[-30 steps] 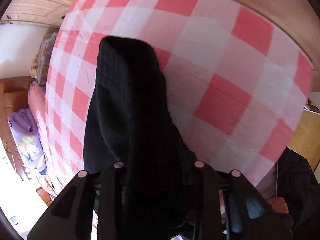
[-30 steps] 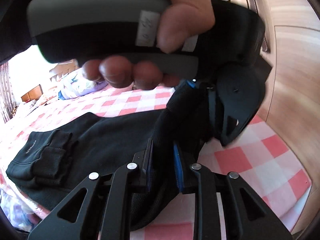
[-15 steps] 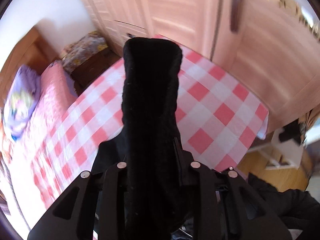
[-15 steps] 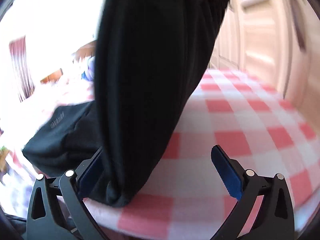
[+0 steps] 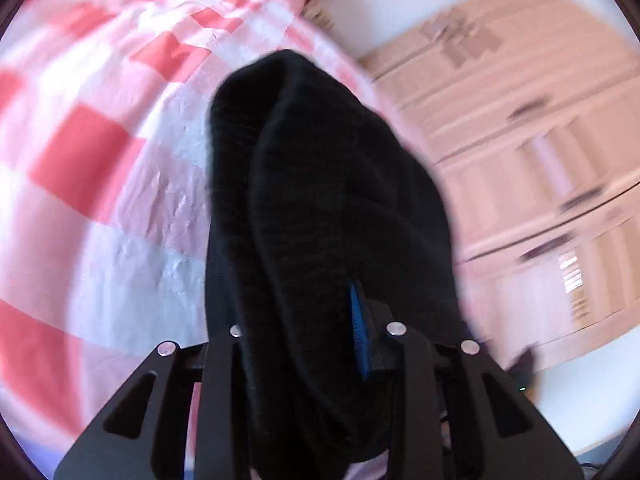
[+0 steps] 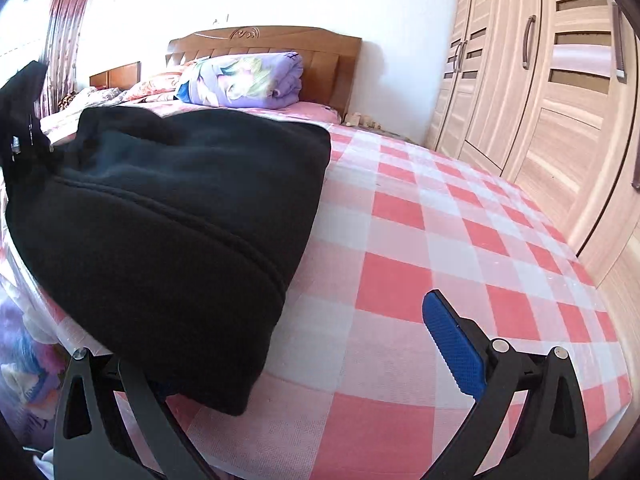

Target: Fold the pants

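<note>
The black fleece pants (image 6: 172,216) lie folded over on the bed's pink-and-white checked sheet (image 6: 420,248). The left hand-held gripper (image 5: 320,340) is clamped tight on a bunched end of the fabric. The right hand-held gripper (image 6: 304,360) gapes wide, gripping nothing, its left finger hidden under the cloth. No writing is legible.

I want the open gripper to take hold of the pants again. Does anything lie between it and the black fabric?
Nothing visible does. The right gripper stands open right at the edge of the black pants, whose edge already overlaps its left finger. Only checked bedsheet shows between the fingers.
</note>
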Demonstrator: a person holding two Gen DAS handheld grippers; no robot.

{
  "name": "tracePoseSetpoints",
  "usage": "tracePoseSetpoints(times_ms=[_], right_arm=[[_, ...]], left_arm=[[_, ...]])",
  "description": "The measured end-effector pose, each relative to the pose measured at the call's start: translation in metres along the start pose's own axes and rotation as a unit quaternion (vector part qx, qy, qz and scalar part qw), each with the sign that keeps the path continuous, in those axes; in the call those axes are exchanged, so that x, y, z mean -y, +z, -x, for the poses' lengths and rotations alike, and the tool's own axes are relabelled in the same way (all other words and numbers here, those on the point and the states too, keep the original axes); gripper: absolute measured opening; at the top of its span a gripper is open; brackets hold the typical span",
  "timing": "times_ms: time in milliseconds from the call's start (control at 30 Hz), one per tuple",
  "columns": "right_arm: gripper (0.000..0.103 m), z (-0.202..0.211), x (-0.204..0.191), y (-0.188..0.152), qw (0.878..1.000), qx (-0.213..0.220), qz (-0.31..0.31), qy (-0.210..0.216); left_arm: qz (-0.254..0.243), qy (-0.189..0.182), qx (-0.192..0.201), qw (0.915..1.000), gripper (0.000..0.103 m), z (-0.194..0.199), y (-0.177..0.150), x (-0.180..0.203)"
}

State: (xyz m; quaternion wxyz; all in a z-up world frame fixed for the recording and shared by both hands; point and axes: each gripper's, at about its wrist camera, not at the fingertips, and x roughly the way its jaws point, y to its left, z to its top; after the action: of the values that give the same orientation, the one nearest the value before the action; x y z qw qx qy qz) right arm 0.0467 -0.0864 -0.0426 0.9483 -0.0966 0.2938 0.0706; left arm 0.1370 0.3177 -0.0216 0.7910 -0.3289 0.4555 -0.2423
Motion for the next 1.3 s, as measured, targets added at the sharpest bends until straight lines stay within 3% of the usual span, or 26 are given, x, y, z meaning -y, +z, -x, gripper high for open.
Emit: tracePoseSetpoints(times_ms=[33,133,300,500,633,700,767,833,867,933,967,1000,1033,1133,1200,1300], right_arm=[[0.099,0.000,0.001,0.000,1.000,-0.002,0.000,0.003],[0.099,-0.002,0.001,-0.001,1.000,-0.009,-0.009,0.007],[0.099,-0.004,0.013,-0.001,0.998,-0.013,-0.053,0.018],[0.099,0.001,0.026,-0.007,0.994,-0.007,-0.104,0.020],[0.099,-0.006,0.037,-0.010,0.988,-0.016,-0.147,0.050],[0.099,-0.012,0.045,-0.015,0.981,-0.031,-0.175,0.071],[0.098,-0.012,0.039,-0.014,0.987,-0.034,-0.148,0.060],[0.098,-0.010,0.036,-0.015,0.989,-0.034,-0.132,0.060],[0.098,-0.009,0.035,-0.013,0.990,-0.037,-0.121,0.059],[0.098,-0.006,0.034,-0.011,0.992,-0.045,-0.097,0.067],[0.098,-0.002,0.035,-0.011,0.992,-0.046,-0.087,0.075],[0.098,0.004,0.036,-0.012,0.992,-0.048,-0.076,0.084],[0.098,0.010,0.038,-0.014,0.992,-0.053,-0.067,0.093],[0.098,0.029,0.049,-0.020,0.990,-0.050,-0.067,0.117],[0.098,0.041,0.053,-0.013,0.989,-0.037,-0.072,0.125],[0.098,0.054,0.051,0.014,0.984,0.007,-0.079,0.157]], left_arm=[[0.002,-0.014,0.011,0.9998,0.029,0.004,-0.003,-0.001],[-0.012,0.001,0.032,0.9994,0.030,0.005,-0.010,0.009],[-0.015,0.001,0.023,0.9996,0.030,0.013,-0.013,0.017],[0.006,-0.034,0.046,0.9983,0.035,0.016,-0.020,0.004],[-0.048,-0.024,0.073,0.9959,0.030,0.023,-0.022,0.032],[-0.041,-0.017,0.055,0.9975,0.030,0.019,-0.022,0.029],[-0.004,-0.009,0.035,0.9993,0.032,0.008,-0.026,0.003],[0.015,-0.062,0.049,0.9967,0.032,0.012,-0.031,-0.017],[0.016,-0.069,0.051,0.9962,0.033,0.015,-0.031,-0.018],[-0.005,-0.027,0.069,0.9972,0.056,0.027,-0.031,-0.010],[-0.020,0.005,0.088,0.9959,0.082,0.038,-0.032,-0.003],[-0.027,0.046,0.109,0.9926,0.098,0.049,-0.032,0.001],[-0.035,0.090,0.136,0.9860,0.099,0.061,-0.034,0.006],[-0.073,0.220,0.200,0.9521,0.099,0.091,-0.041,0.031],[-0.112,0.237,0.217,0.9405,0.099,0.098,-0.046,0.054],[-0.191,0.226,0.205,0.9331,0.101,0.076,-0.054,0.105]])
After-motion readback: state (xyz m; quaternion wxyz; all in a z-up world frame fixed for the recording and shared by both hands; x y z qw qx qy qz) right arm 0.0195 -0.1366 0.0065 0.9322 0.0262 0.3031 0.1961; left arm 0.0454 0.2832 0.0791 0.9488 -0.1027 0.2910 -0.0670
